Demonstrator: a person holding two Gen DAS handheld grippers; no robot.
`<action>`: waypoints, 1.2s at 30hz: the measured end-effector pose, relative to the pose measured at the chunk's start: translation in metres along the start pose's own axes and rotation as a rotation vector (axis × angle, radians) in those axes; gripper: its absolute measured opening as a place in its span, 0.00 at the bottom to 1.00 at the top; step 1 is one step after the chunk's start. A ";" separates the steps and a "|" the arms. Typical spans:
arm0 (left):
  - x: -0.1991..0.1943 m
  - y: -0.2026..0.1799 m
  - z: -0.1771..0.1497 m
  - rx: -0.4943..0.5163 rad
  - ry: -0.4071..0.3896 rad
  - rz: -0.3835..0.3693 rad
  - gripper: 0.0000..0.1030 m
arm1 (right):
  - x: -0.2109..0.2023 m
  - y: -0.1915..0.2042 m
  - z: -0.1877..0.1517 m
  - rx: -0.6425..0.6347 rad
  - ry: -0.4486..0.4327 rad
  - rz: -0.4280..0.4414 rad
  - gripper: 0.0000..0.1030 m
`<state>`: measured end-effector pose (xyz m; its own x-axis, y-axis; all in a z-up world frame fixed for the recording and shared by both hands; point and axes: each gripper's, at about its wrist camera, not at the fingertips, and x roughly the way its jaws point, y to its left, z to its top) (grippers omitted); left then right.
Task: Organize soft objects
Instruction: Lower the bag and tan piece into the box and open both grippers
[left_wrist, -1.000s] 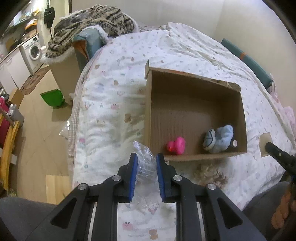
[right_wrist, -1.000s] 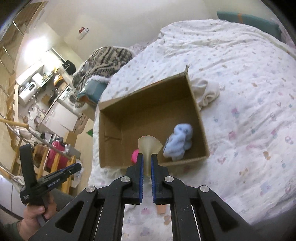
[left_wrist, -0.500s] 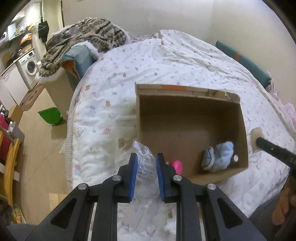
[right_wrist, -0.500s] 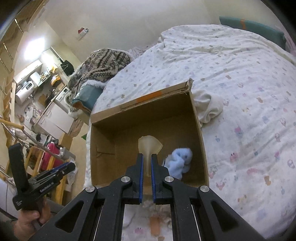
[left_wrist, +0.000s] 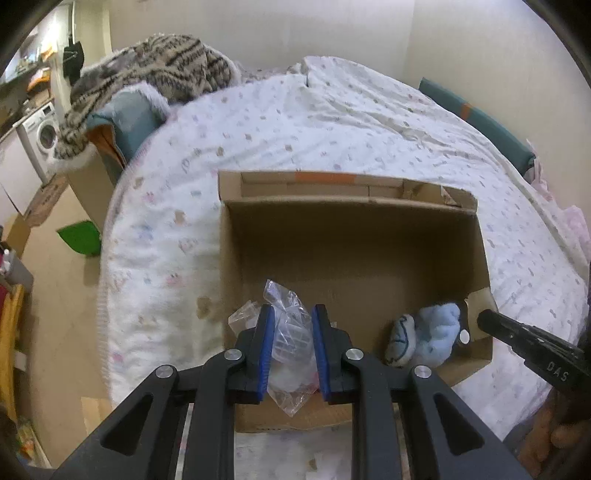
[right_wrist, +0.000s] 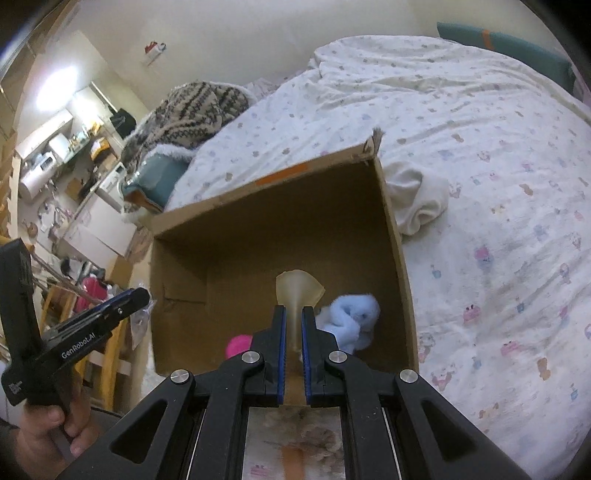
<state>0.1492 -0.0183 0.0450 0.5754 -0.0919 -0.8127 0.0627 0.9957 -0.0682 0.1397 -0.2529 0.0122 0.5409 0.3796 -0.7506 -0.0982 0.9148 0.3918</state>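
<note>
Two soft toys lie in one cardboard box (left_wrist: 354, 254) on the bed (left_wrist: 332, 122): a blue plush (left_wrist: 437, 332) at the near right corner and a pink one (right_wrist: 238, 345), half hidden behind the fingers. Over the box's near edge, the left gripper (left_wrist: 291, 347) clenches one clear plastic bag (left_wrist: 288, 343), its contents hard to make out. The right gripper (right_wrist: 293, 332) pinches one pale rubbery funnel-shaped piece (right_wrist: 297, 295). One cream cloth (right_wrist: 417, 203) sits bunched just outside the box's right wall.
</note>
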 end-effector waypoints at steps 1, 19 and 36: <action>0.003 0.000 -0.002 0.006 -0.002 -0.002 0.18 | 0.003 0.000 -0.002 -0.006 0.008 -0.009 0.09; 0.028 0.000 -0.014 0.010 -0.012 -0.058 0.18 | 0.033 0.004 -0.016 -0.041 0.113 -0.059 0.09; 0.040 0.000 -0.020 0.024 0.026 -0.028 0.18 | 0.041 0.002 -0.019 -0.060 0.147 -0.116 0.10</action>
<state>0.1560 -0.0222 0.0008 0.5517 -0.1195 -0.8254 0.0983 0.9921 -0.0779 0.1461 -0.2323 -0.0280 0.4238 0.2833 -0.8603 -0.0948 0.9585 0.2689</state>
